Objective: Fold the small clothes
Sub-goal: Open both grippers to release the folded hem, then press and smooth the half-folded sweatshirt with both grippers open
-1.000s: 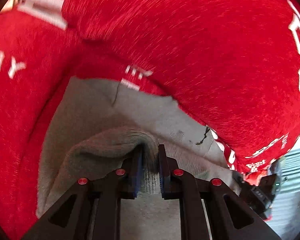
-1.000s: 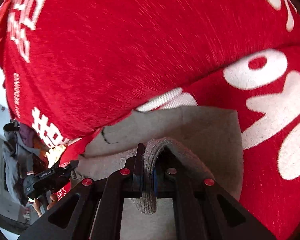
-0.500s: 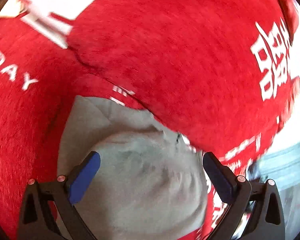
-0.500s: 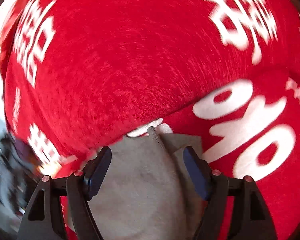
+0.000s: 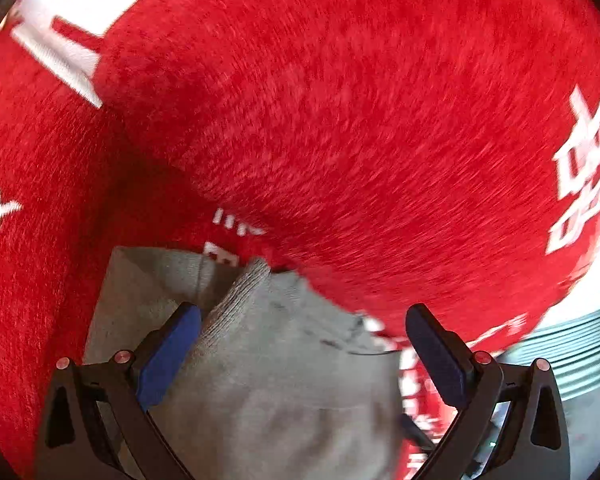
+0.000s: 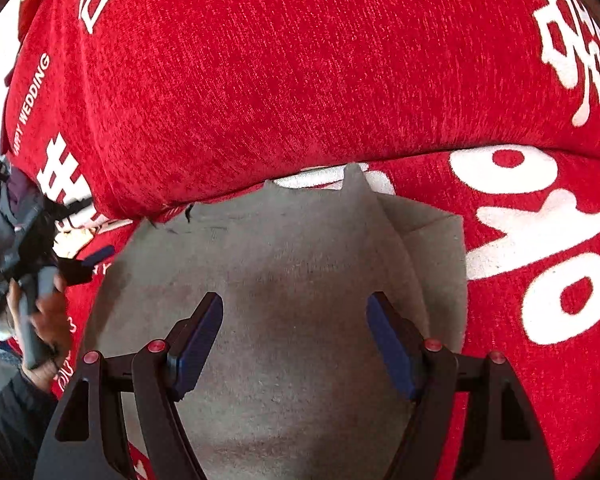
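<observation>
The left claw [image 5: 303, 354] is spread wide, its blue pads apart with nothing pinched; the grey garment [image 5: 276, 368] lies flat below and between them, and a ribbed cuff [image 5: 236, 300] of it rises against the left pad. The right claw [image 6: 295, 344] is also spread, pads clear of the cloth, poised over the same grey garment [image 6: 296, 264], which lies flat beneath it with one folded layer showing at its right edge.

The garment rests on a red cover [image 6: 540, 240] printed with large white characters. Just behind the garment a big red cushion [image 6: 280, 80] in the same fabric bulges over its far edge, so the far corners tuck under or against it; I cannot tell which.

In the right wrist view, at the left border, the left claw [image 6: 96, 256] shows one blue pad tip, carried by a hand [image 6: 48, 320] wrapped around its dark grip. In the left wrist view, a pale ribbed surface [image 5: 560, 352] sits beyond the cover at the right edge, blurred.
</observation>
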